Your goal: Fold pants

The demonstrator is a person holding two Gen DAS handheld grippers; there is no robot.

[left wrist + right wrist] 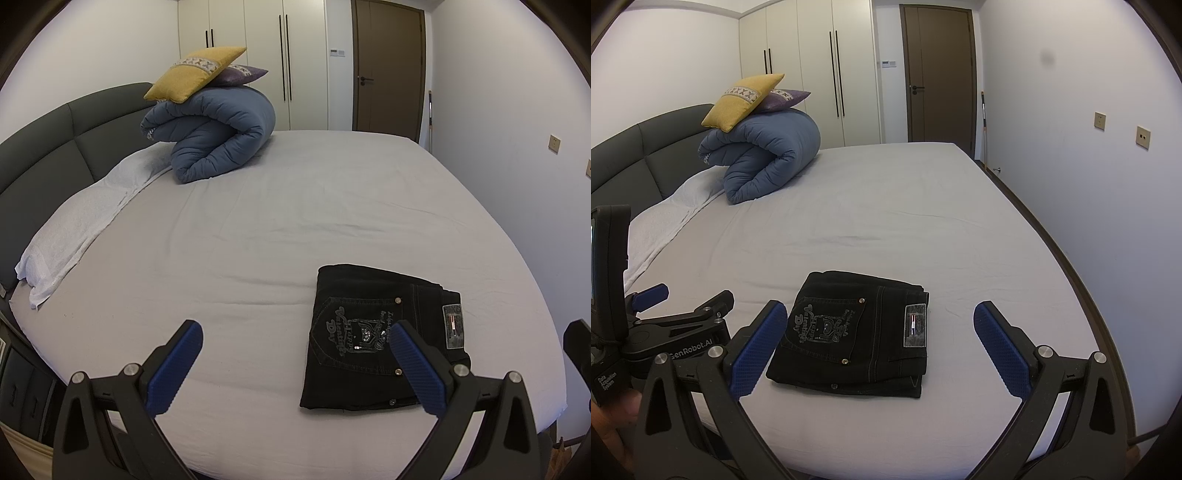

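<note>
Pants — black, folded into a compact rectangle — lie flat on the bed, near edge. Left gripper and right gripper: jaws spread wide, holding nothing.

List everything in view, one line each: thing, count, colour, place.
pants: one, black, folded, near edge of bed
bed: one, pale grey sheet, fills the middle
duvet: one, blue, rolled, by headboard
cushions: two, yellow and purple, atop duvet
towel: one, white, along headboard
headboard: one, dark grey, left
wardrobe: one, cream, far wall
door: one, brown, shut, far wall
sockets: two, tan, right wall
left gripper: one, black with blue pads, open, empty
right gripper: one, same colours, open, empty
hand: one, holding left gripper
</note>
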